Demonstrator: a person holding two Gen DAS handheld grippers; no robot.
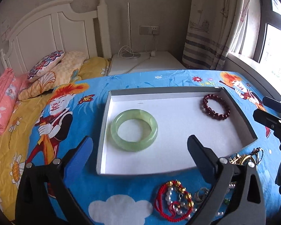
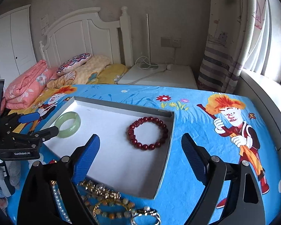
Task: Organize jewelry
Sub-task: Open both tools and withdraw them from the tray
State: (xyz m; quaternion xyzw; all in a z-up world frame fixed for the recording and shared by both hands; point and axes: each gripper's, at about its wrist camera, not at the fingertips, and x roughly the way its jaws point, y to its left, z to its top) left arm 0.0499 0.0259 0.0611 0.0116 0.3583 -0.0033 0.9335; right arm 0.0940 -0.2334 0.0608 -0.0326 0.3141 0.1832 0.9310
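Glossy green bangle (image 1: 134, 129), beaded red bracelet (image 1: 216, 106), white tray (image 1: 178, 165), both tools apart.

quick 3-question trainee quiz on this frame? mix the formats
1. True or false: the green bangle lies inside the white tray.
2. What else lies in the tray? A) dark red bead bracelet B) wristwatch C) hair comb
3. Fill in: both grippers, left gripper and right gripper, are ____ and hold nothing.

Key: 1 true; 2 A, the dark red bead bracelet; 3 open.
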